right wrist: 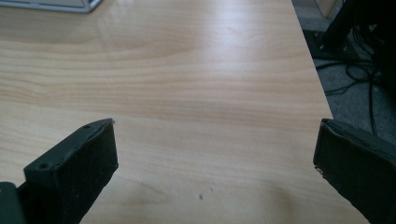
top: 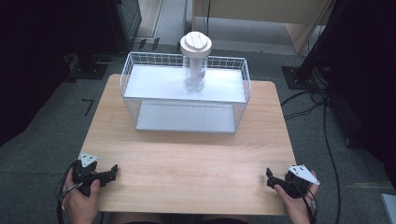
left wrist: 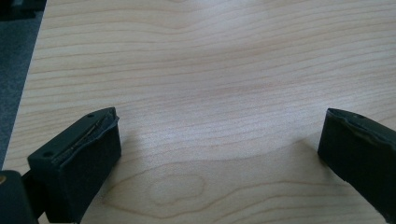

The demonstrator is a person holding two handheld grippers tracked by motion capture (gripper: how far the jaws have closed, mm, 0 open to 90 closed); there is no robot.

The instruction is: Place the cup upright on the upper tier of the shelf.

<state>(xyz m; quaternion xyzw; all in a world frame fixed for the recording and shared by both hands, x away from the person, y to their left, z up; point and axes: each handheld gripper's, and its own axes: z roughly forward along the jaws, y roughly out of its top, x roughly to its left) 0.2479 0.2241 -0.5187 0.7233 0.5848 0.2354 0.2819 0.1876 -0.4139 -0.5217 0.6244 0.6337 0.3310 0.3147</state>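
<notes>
Fig.: Clear jar (top: 195,65) w/ white lid, upright on top shelf of white wire rack (top: 140,88), far side of tabletop (top: 187,163).
Both grippers well apart from jar, at near edge. Left gripper (top: 109,173) near left corner, fingers (left wrist: 79,158) spread wide, nothing between. Right gripper (top: 271,179) near right corner, fingers (right wrist: 74,172) likewise released over bare wood. Jar contents prob. none; too small to tell.

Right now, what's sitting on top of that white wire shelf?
On the wire shelf's upper tier stands one clear jar with a round cream lid. The lower tier looks bare; the jar's contents can't be made out.
</notes>
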